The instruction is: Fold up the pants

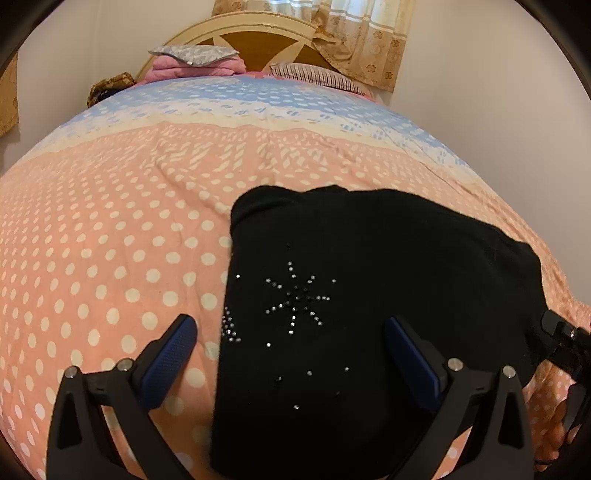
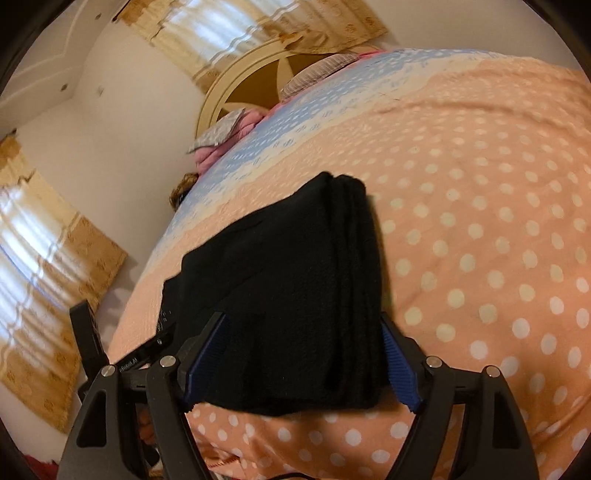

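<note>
The pants (image 1: 369, 295) are a soft, matte black knit, folded into a compact, thick rectangle whose stacked layers show as parallel ridges along one edge (image 2: 354, 288) in the right wrist view. They lie on the bed directly ahead of both grippers. The left gripper (image 1: 291, 354) has its blue ribbed pads (image 1: 173, 354) spread wide apart, one out over the bedspread to the left of the bundle and the other above the black cloth, gripping nothing. The right gripper (image 2: 306, 354) also stands with its fingers apart, one on each side of the near end of the bundle; whether the pads press the cloth cannot be told. Only the left wrist view shows the small rhinestones (image 1: 295, 299) set in a starburst on the top face of the fabric, and the other gripper's black frame at the far right edge. Only the right wrist view shows the layered fold edge and a second curtained window (image 2: 40, 266) to the left. The bedspread (image 1: 110, 240) is a smooth cotton print, salmon pink with white polka dots near the grippers, giving way farther off to cream and pale blue bands. Beyond it stand an arched cream and brown headboard (image 1: 255, 40), a striped pillow (image 1: 314, 75), a grey patterned pillow (image 1: 192, 55) on pink bedding, beige floral curtains (image 1: 354, 33) and plain pale walls.
</note>
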